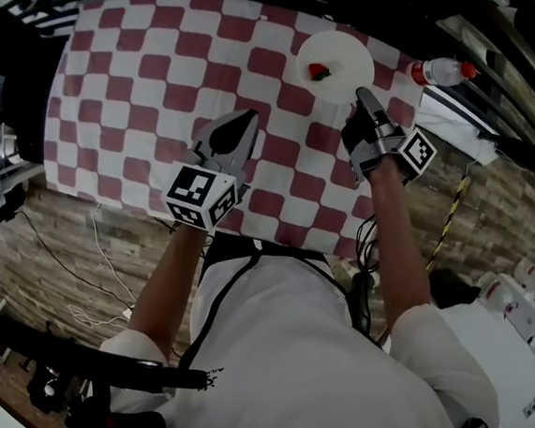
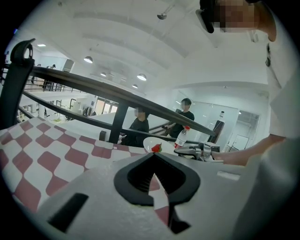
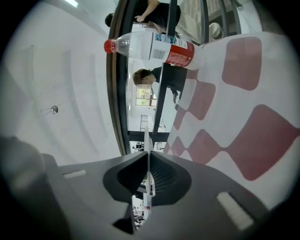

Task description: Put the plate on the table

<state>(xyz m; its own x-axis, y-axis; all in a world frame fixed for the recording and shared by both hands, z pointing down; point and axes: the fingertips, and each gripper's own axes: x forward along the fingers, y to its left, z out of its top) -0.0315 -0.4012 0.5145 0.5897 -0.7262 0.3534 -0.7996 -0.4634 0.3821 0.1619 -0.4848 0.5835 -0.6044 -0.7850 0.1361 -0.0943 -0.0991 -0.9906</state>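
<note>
Lying in a bright white hall [image 2: 117,42]: checkered surface [image 1: 141,70], bottle [image 1: 442,71] near its edge. Clamps plate [image 1: 346,55] rim in right tool [image 1: 362,93]; holds left tool [image 1: 249,118] closed, empty, above it.

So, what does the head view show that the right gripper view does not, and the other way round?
Only the head view shows the plate from above as a full round shape, and the left claw, shut and empty over the table. Only the right gripper view shows people beyond a dark rail, and the plate's thin edge pinched between the jaws of the right claw. Both views show the checked cloth and the bottle with a red cap.
</note>
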